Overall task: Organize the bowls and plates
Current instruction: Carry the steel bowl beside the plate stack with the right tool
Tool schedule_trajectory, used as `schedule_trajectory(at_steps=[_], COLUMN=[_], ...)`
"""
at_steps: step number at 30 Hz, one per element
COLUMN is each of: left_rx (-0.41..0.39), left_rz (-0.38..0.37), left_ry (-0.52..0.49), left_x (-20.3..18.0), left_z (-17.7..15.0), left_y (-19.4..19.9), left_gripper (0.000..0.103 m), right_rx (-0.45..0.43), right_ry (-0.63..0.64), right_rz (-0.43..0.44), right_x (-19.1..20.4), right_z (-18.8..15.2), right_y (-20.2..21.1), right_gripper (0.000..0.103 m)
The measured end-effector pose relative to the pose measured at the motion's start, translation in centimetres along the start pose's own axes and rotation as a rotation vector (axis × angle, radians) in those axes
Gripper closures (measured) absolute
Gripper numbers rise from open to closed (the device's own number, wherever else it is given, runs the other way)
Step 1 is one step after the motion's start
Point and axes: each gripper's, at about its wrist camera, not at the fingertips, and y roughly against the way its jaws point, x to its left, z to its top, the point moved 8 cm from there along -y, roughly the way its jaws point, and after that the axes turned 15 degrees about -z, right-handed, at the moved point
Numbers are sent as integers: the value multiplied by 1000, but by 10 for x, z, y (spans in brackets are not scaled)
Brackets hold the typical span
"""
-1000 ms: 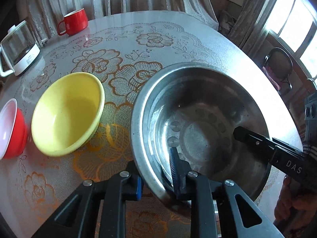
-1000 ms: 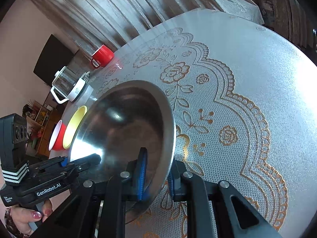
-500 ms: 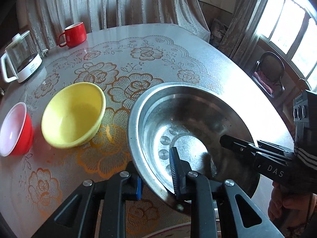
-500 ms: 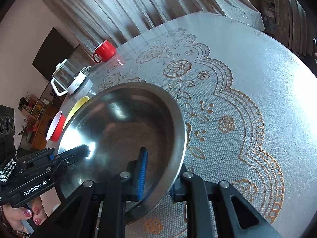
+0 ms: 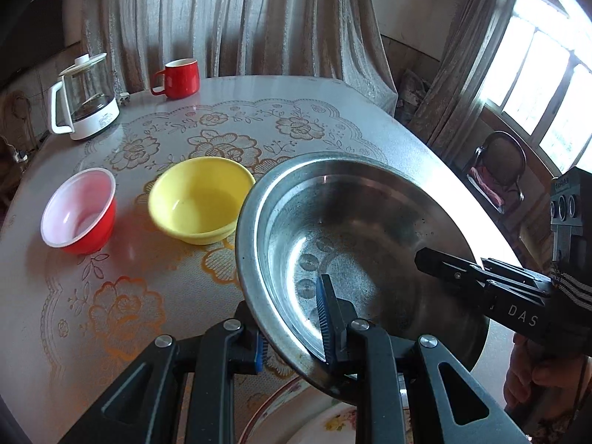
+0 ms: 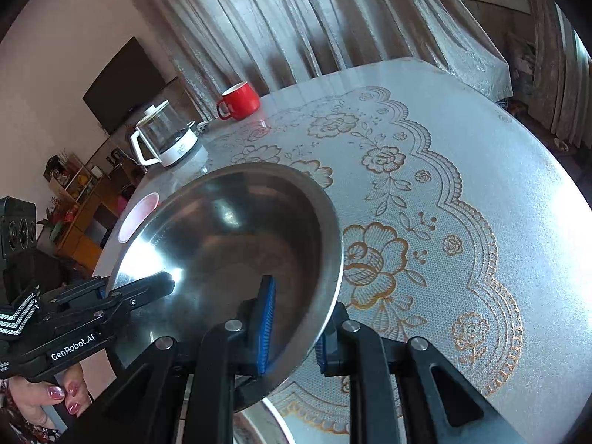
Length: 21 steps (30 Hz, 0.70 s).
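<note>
A large steel bowl is held above the table by both grippers; it also shows in the right wrist view. My left gripper is shut on its near left rim. My right gripper is shut on its near right rim and shows in the left wrist view. A yellow bowl and a red bowl with a white inside stand on the table to the left. A floral plate lies under the steel bowl at the table's near edge.
A red mug and a glass kettle on a white base stand at the far left of the round table. Curtains hang behind it. A chair stands by the window on the right.
Both grippers have lifted the steel bowl up and back toward the near edge. The table, yellow bowl and red bowl now look farther off.
</note>
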Motion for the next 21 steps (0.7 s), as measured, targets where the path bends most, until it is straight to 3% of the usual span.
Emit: schedule_trajectory(at_steps=[21], left_rx=[-177], left_rz=[116], left_ry=[151], left_x=[91], left_z=[-88], left_y=[150], left_gripper=[80], right_rx=[-16], right_ry=[220], right_rz=[138], right_x=[172], right_z=[-49], right_y=[42], right_gripper=[85])
